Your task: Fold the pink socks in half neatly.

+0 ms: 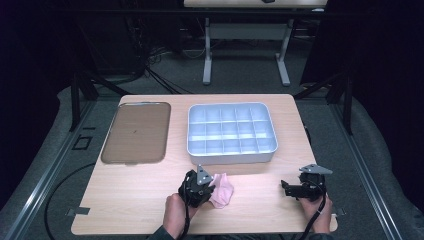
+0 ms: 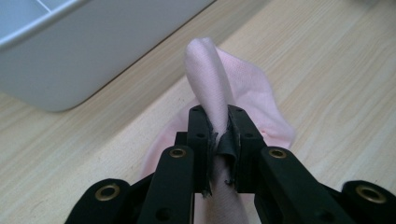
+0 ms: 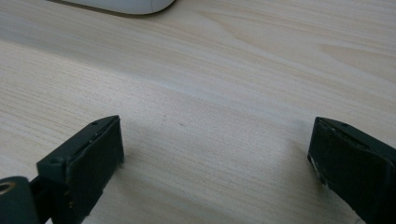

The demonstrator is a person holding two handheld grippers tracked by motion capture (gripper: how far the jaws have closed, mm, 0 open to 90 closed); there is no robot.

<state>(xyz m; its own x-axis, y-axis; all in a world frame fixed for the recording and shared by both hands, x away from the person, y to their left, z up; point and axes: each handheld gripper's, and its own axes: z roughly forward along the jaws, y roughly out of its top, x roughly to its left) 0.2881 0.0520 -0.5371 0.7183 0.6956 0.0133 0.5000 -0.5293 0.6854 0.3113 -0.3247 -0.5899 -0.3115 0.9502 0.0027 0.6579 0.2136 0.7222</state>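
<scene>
A pink sock (image 1: 221, 191) lies on the wooden table near the front edge, just in front of the divided tray. My left gripper (image 1: 206, 189) is shut on it. In the left gripper view a fold of the pink sock (image 2: 212, 81) stands up, pinched between the two black jaws of the left gripper (image 2: 218, 140), while the rest spreads on the table beyond. My right gripper (image 1: 286, 188) rests at the front right, held by a hand. In the right gripper view the right gripper (image 3: 217, 144) stands open wide over bare wood, nothing between its fingers.
A light grey tray (image 1: 231, 155) with several compartments sits at the table's middle back; its rounded wall (image 2: 70, 60) is close to the left gripper. A flat brown tray (image 1: 136, 132) lies at the back left. Another table (image 1: 245, 30) stands beyond.
</scene>
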